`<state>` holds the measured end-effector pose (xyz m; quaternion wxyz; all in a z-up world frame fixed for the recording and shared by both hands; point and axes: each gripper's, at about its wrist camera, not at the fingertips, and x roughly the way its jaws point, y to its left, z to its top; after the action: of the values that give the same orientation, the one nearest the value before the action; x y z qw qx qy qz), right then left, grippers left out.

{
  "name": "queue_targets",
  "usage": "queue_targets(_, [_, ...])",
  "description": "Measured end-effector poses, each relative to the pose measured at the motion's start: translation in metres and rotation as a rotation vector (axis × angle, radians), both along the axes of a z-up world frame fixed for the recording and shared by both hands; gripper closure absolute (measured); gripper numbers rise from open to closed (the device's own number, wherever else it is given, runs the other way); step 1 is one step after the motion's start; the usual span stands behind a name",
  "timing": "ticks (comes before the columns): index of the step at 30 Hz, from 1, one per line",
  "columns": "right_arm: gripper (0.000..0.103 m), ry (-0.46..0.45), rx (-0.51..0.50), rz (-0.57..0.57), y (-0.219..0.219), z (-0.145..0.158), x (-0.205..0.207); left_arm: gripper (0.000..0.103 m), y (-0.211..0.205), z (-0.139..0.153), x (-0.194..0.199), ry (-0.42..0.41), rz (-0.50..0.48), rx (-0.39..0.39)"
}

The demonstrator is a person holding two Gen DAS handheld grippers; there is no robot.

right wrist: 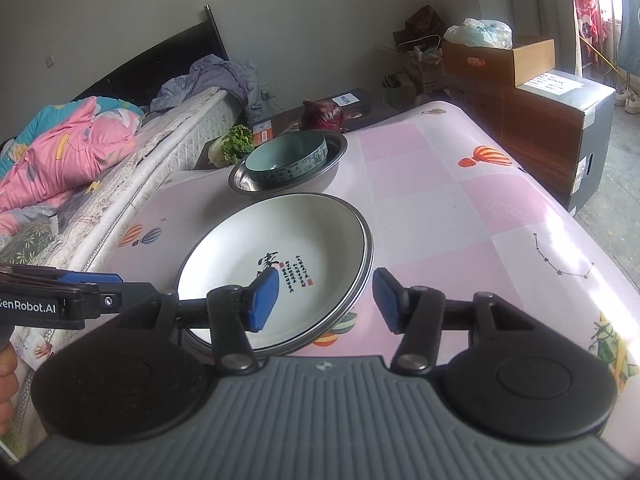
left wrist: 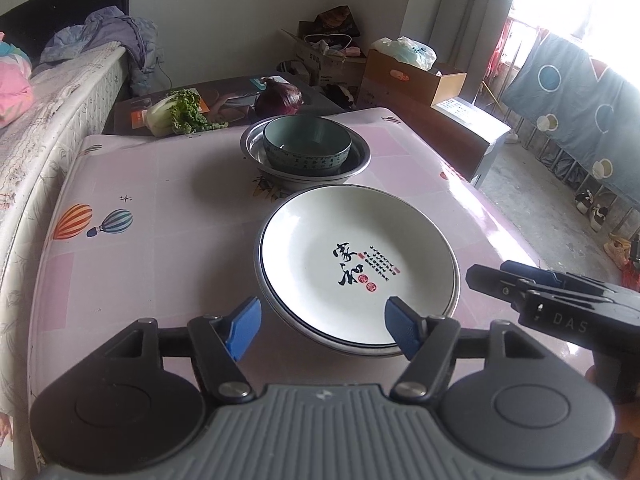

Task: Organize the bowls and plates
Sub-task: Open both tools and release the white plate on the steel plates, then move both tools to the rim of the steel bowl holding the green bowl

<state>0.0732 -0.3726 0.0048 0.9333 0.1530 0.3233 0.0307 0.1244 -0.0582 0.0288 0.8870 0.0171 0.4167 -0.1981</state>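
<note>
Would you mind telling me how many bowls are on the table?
2: a teal bowl nested inside a steel bowl, behind the stacked plates. More could be hidden beneath.

Bowl [left wrist: 307, 142] in basin [left wrist: 356, 160], behind stacked plates [left wrist: 356, 264], on table [left wrist: 160, 200].

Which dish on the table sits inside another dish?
The green bowl: it sits inside the steel basin. The white plate, nearer both grippers, holds nothing and tops its own stack.
</note>
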Motion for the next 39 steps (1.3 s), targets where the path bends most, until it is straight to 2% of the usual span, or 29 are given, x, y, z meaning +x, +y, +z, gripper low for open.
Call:
queue_targets(6, [0.035,-0.012,-0.001,0.002,0.003,0.01,-0.02,0.026,0.004,0.01,-0.012,-0.024,0.015,0.013])
queue_targets(17, [0.032,-0.028,0.005,0.024,0.007,0.027,-0.031,0.019,0.012,0.024,-0.022,-0.078,0.041,0.031])
queue_targets(34, [0.032,-0.008,0.038,0.071,0.01,0.041,0.016,0.019,0.037,0.022,0.016,-0.089,0.11,0.05])
queue_targets(39, [0.032,0.021,0.08,0.079,0.002,0.039,0.032,0.019,0.043,0.022,0.036,-0.076,0.115,0.032])
